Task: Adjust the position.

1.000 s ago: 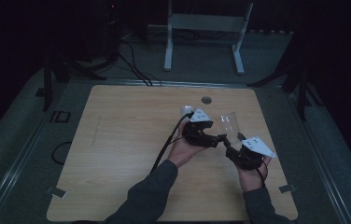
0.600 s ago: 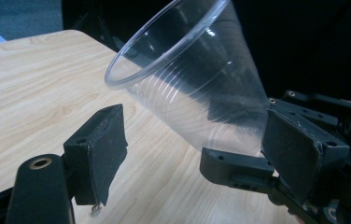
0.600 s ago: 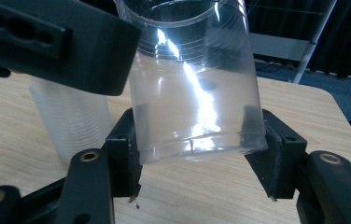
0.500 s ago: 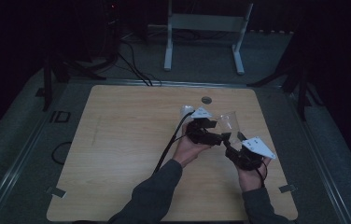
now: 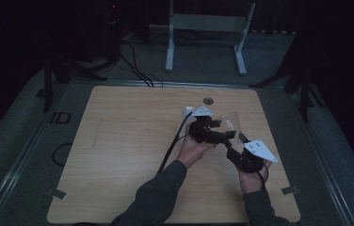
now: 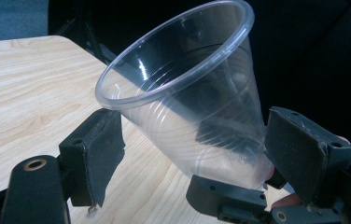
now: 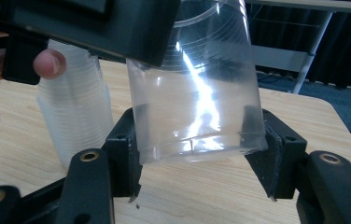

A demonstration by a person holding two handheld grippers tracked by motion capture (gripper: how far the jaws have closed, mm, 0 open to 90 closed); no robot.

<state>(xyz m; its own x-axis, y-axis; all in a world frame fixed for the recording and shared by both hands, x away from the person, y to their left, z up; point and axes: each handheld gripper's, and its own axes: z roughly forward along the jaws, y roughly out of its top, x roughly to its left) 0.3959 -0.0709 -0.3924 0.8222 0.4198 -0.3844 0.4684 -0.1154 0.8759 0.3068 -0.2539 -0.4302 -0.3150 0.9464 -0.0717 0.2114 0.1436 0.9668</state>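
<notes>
A clear plastic cup (image 5: 232, 123) is held tilted above the wooden table (image 5: 128, 141), between my two grippers. My right gripper (image 7: 197, 154) is shut on the base of the cup (image 7: 197, 93), one pad pressing on each side. My left gripper (image 6: 192, 140) reaches around the cup (image 6: 187, 102) higher up. Its jaws have just been opening and now stand open, with the cup wall between the pads. In the high view the left gripper (image 5: 215, 134) sits just left of the right gripper (image 5: 234, 146), at the table's right middle.
A stack of clear cups (image 7: 75, 116) stands upside down on the table behind the held cup. A dark round hole (image 5: 207, 100) lies near the table's far edge. A white metal frame (image 5: 208, 28) stands on the floor beyond the table.
The left gripper has edged slightly toward the right gripper. The right gripper and the cup have kept still.
</notes>
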